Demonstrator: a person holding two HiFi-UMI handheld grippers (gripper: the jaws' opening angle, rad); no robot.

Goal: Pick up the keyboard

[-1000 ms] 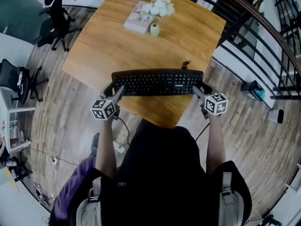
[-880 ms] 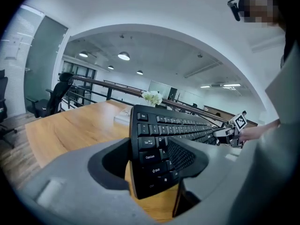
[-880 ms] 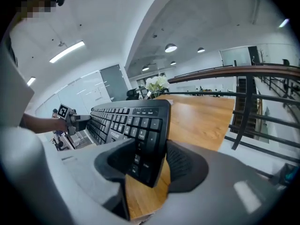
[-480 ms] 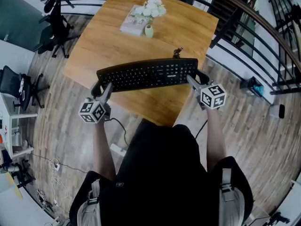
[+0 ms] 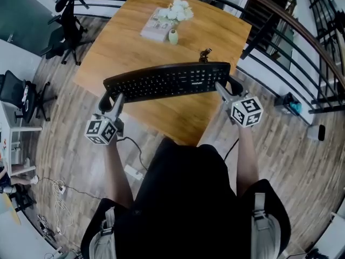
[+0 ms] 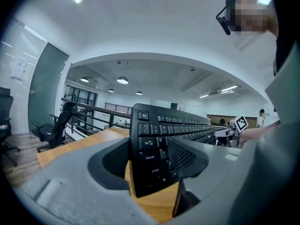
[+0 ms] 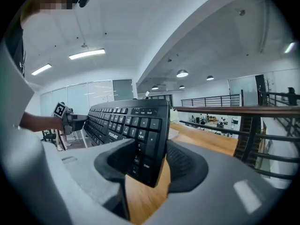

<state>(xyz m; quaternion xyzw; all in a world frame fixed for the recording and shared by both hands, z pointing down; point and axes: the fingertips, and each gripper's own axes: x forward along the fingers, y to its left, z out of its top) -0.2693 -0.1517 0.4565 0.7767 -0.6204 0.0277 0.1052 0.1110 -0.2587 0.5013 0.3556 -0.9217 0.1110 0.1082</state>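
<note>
Gripping keyboard (image 5: pixel 167 81) ends — left tool (image 5: pixel 110 97), right tool (image 5: pixel 225 87) both clenched on it, over table (image 5: pixel 210 34), flowers (image 5: pixel 178 9) in vase (image 5: pixel 173 35).

place: open-plan office
floor: wood planks (image 5: pixel 64 123), loose cables (image 5: pixel 56 190) lying on them
furniture: wooden table (image 5: pixel 135 47); black swivel chairs (image 5: pixel 64 20) off to the left; edge of a white desk (image 5: pixel 8 134)
boundary: black metal railing (image 5: pixel 291 34) with a wooden handrail, just beside the table
ceiling: white, with round lamps (image 6: pixel 123 80) and strip lights (image 7: pixel 86 54)
background: glass partitions (image 7: pixel 101 95)
kit: black computer keyboard (image 5: pixel 167 82)
on table: book (image 5: pixel 155 25), small vase of white flowers (image 5: pixel 175 34)
</note>
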